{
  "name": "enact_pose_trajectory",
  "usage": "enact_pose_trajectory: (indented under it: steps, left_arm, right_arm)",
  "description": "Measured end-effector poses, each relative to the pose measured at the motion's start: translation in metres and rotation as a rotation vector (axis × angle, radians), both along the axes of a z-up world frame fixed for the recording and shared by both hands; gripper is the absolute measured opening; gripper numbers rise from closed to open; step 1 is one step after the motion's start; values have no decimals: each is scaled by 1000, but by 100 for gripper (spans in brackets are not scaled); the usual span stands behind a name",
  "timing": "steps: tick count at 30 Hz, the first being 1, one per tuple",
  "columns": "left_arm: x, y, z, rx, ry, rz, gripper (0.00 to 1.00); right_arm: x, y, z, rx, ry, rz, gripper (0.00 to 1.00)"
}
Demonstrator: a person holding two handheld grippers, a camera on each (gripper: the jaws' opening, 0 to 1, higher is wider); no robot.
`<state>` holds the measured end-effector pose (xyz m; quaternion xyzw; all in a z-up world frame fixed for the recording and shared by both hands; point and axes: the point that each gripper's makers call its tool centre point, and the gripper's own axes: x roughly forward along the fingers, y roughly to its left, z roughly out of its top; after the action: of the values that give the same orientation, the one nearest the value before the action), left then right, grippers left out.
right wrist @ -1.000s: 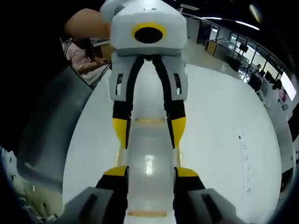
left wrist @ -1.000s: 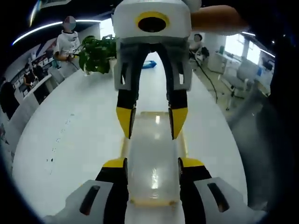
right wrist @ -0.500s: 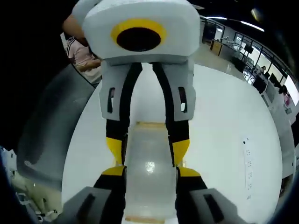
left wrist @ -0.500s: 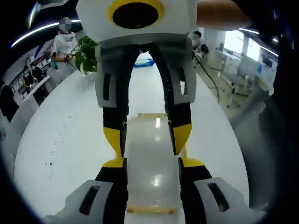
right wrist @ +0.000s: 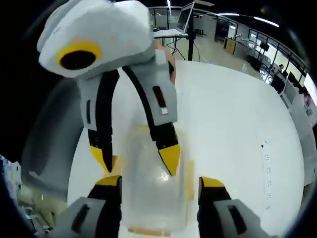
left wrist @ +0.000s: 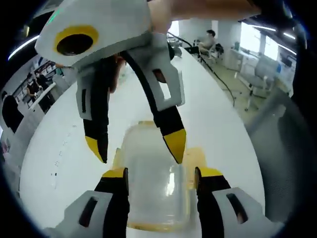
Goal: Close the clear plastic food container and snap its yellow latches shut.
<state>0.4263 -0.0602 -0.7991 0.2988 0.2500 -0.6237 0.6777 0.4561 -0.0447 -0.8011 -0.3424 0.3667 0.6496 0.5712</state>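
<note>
A clear plastic container point(left wrist: 156, 188) with its lid on lies on the white table point(left wrist: 64, 148), and yellow latches point(left wrist: 200, 154) show along its sides. My left gripper point(left wrist: 161, 173) is open, one jaw on each side of the container. My right gripper point(left wrist: 135, 146) comes in from the far side, tilted, its yellow fingertips point(left wrist: 174, 144) just over the lid. In the right gripper view the container point(right wrist: 148, 198) sits between the spread jaws of my right gripper point(right wrist: 159, 182). My left gripper point(right wrist: 136, 158) hangs open over it, and a yellow latch point(right wrist: 190, 178) shows on the right side.
A grey chair point(left wrist: 270, 124) stands off the table's edge, seen also as the chair point(right wrist: 47, 139) in the right gripper view. People sit at desks point(left wrist: 210, 39) beyond the table's far end. A laptop on a stand point(right wrist: 190, 15) is further back.
Both grippers' jaws have spread wider around the container. Each gripper has rolled to a slant and drawn back a little, so more of the lid shows.
</note>
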Motion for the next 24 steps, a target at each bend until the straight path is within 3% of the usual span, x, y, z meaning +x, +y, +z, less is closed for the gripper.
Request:
enact_pose_trajectory:
  steps: [5,9,11,14,24]
  left_arm:
    - [-3,-1,-4,-4,-14,27,61]
    - [0,0,-10,26,-91,39,62]
    - [-3,-1,-12,25,-89,47,62]
    - [-2,4,-19,74,-120,61,58]
    - [2,2,-20,71,-198,64,48]
  right_arm:
    - [1,2,-3,2,31,0,67]
    - [-2,1,-9,-14,67,6,69]
    - [-3,0,-13,-26,76,12,69]
    - [-4,-3,-20,-53,94,24,68]
    - [-6,-6,-27,-125,115,67,68]
